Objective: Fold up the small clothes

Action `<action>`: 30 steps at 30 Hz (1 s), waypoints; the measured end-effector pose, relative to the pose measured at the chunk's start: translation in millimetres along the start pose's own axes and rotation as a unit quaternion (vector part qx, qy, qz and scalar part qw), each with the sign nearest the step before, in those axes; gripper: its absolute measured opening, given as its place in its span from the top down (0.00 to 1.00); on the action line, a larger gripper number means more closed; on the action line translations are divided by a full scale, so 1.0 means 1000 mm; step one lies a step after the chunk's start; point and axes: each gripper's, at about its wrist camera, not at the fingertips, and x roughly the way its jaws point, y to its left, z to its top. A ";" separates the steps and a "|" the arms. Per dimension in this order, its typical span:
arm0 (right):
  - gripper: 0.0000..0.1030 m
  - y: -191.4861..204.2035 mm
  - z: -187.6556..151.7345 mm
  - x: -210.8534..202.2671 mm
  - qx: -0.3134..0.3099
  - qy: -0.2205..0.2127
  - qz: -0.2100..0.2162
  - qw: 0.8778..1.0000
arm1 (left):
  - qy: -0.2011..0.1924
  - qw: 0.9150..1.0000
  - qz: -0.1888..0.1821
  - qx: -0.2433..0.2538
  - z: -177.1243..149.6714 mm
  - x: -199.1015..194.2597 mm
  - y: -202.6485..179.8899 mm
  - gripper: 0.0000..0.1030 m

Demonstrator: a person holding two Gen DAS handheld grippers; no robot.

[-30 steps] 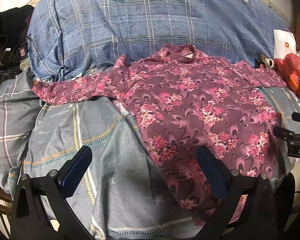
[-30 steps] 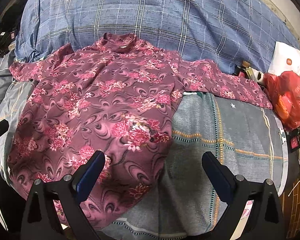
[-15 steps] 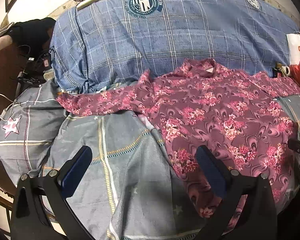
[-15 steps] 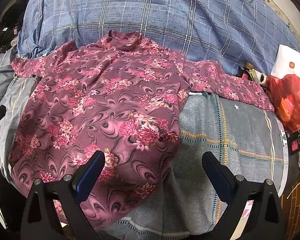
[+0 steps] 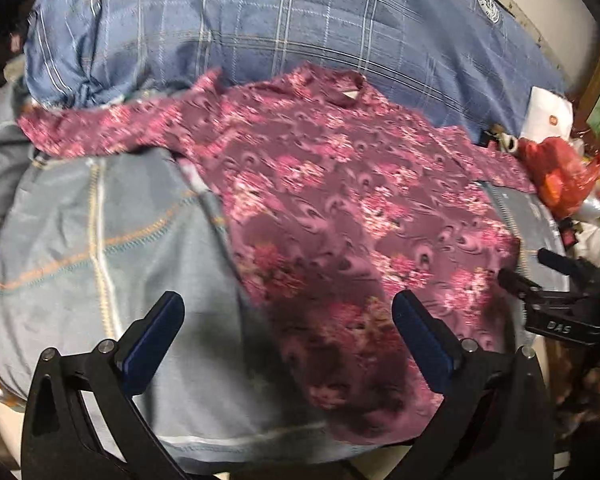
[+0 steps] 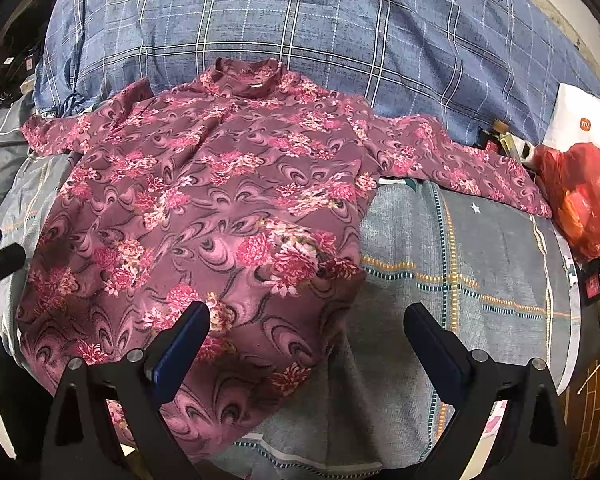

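Observation:
A maroon long-sleeved top with pink flowers lies spread flat on a grey bed cover, collar away from me and both sleeves stretched out sideways. It also shows in the right wrist view. My left gripper is open and empty, above the top's lower left side and hem. My right gripper is open and empty, above the top's lower right hem. The right gripper also shows at the right edge of the left wrist view.
A blue plaid pillow lies along the back behind the collar. A red plastic bag and a white box sit at the right end of the bed. Dark clutter and cables are at the far left.
The left wrist view swung left and then back right and is now blurred. The right gripper drew slightly nearer the top. The top itself has not moved.

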 end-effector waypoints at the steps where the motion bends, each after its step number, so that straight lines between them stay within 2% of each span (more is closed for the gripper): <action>1: 0.05 -0.001 -0.001 0.000 0.002 0.001 0.000 1.000 | 0.002 1.000 -0.004 -0.001 -0.001 0.001 -0.002 0.00; 4: 0.05 -0.005 -0.002 0.002 0.009 0.004 0.001 1.000 | 0.007 1.000 -0.011 0.002 -0.004 0.002 -0.007 0.00; 14: 0.05 -0.013 -0.004 0.004 0.021 0.008 0.007 1.000 | 0.016 1.000 -0.002 0.018 -0.005 0.008 -0.014 0.00; 30: 0.05 -0.012 -0.005 0.004 0.020 0.007 0.013 1.000 | 0.002 0.999 0.026 0.027 -0.007 0.006 -0.015 0.00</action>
